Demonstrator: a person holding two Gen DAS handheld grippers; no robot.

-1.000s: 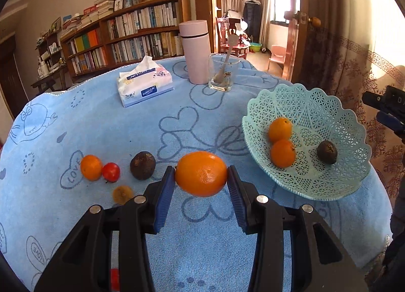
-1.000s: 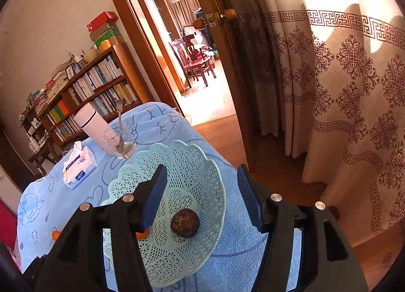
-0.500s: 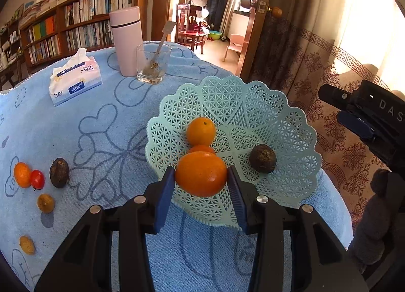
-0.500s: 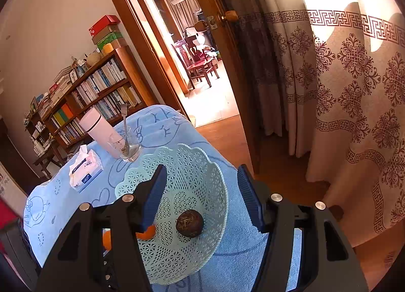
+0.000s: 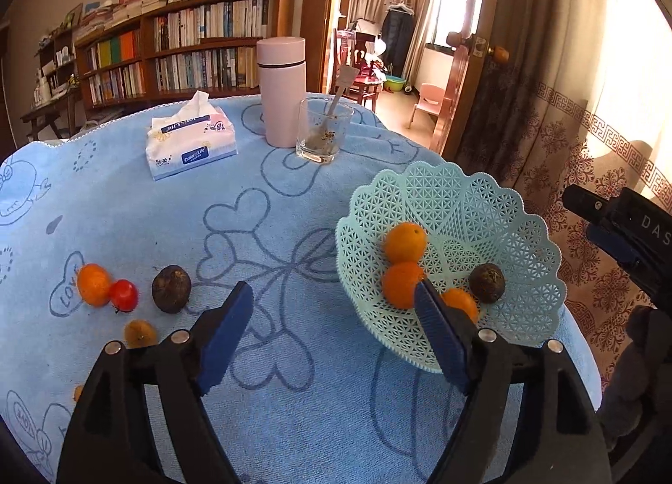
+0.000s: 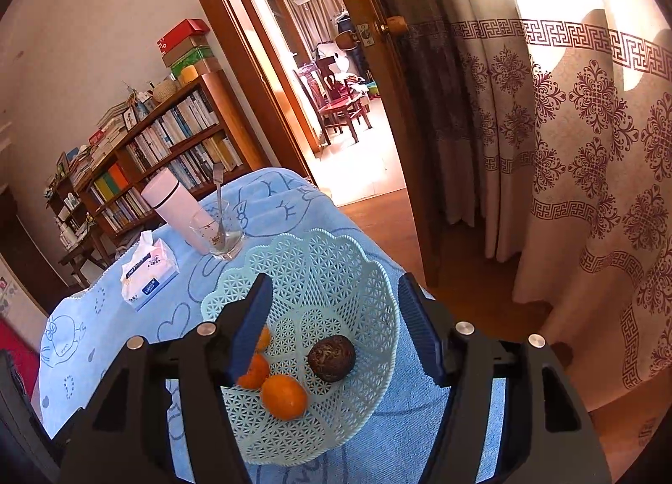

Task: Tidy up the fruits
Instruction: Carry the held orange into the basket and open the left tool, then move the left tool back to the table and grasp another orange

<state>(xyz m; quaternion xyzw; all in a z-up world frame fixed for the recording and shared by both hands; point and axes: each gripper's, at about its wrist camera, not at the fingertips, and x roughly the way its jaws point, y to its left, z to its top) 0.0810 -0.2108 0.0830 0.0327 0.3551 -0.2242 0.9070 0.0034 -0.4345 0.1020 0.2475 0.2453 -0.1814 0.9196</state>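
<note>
Released from my left fingers [image 5: 334, 326], which had just opened wide and empty, the orange [image 5: 461, 302] sat in the basket [image 5: 525, 232]; next, the dark fruit [image 5: 171, 289] left of them.

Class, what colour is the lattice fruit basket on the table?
Pale mint green; the fruit basket shows best in the right wrist view.

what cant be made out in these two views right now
- Third orange in the basket: left wrist view, partly behind the left gripper's right finger.
- Two oranges: right wrist view, half behind the right gripper's left finger.
- Small orange thing: left wrist view, mostly hidden by the gripper body.
- Bits in the glass: too small to name.
- Loose fruit on the cloth: outside the right wrist view.
</note>
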